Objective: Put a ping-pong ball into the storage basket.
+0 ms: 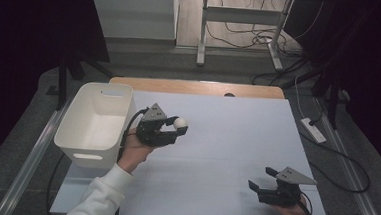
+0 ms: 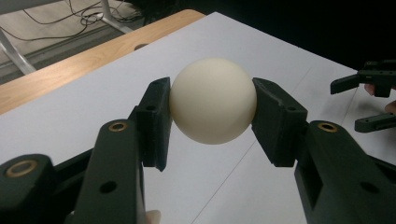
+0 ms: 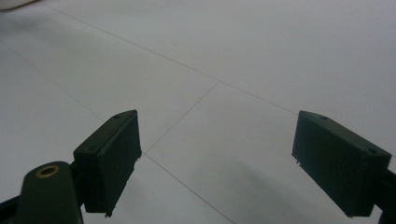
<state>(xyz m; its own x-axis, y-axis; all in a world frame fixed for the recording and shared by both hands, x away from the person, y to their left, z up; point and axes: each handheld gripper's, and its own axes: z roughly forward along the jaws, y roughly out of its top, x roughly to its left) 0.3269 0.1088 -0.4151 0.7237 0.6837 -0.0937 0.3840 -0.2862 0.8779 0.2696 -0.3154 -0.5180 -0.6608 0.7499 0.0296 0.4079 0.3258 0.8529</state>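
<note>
Ball [image 2: 213, 100]: one, in left tongs [image 2: 211, 121]; bin [image 1: 88, 131]: one.

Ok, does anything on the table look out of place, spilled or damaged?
Nothing stands out. The left tool grips the cream ball squarely, lifted off the white table beside the bin, which stands upright. The right tool is open over bare table. No spills or damage visible.

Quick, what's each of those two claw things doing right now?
Left gripper: closed on the white ball, held above the table.
Right gripper: open, holding nothing.
</note>
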